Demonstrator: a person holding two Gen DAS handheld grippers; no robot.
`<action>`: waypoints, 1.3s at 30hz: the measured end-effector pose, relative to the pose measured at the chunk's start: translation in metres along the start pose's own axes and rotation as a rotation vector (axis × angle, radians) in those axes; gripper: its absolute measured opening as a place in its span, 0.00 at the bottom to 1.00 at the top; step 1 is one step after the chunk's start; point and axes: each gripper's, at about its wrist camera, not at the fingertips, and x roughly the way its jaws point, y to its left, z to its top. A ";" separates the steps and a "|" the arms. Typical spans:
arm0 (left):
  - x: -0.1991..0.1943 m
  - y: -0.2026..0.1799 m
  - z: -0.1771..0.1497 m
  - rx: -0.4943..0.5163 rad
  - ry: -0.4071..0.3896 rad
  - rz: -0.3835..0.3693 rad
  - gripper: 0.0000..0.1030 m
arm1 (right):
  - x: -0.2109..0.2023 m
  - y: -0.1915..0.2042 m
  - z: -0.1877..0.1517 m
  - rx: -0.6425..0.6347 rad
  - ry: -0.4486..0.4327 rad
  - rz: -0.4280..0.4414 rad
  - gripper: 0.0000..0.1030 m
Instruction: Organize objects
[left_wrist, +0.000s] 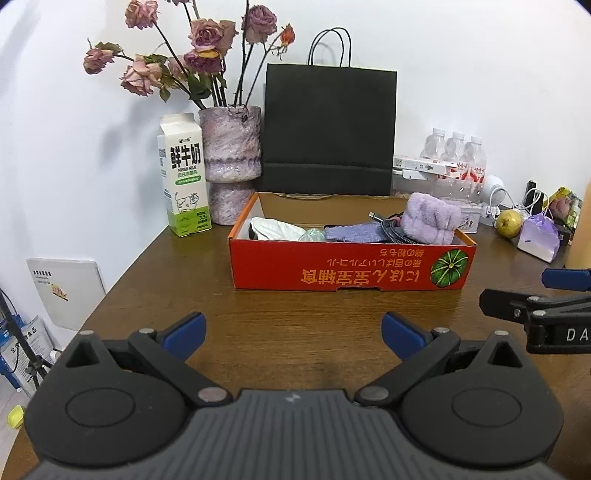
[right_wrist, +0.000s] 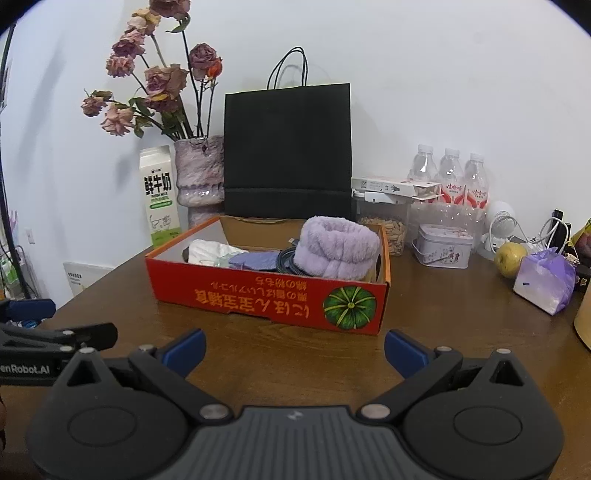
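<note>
A red cardboard box stands on the brown table. Inside lie a fluffy purple headband, a dark coiled cable, a blue-grey cloth and a white crumpled item. My left gripper is open and empty, a little in front of the box. My right gripper is open and empty, near the box's front right corner. Each gripper shows at the edge of the other's view.
Behind the box stand a black paper bag, a vase of dried roses and a milk carton. To the right are water bottles, a tin, a pear and a purple bag.
</note>
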 end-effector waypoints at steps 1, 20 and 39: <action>-0.004 0.001 0.000 -0.002 -0.002 0.002 1.00 | -0.003 0.001 0.000 -0.001 -0.001 0.002 1.00; -0.039 -0.003 -0.002 0.007 -0.030 0.004 1.00 | -0.035 0.007 -0.004 -0.003 -0.020 0.013 1.00; -0.056 -0.003 -0.007 0.004 -0.037 0.003 1.00 | -0.048 0.011 -0.006 -0.001 -0.030 0.013 1.00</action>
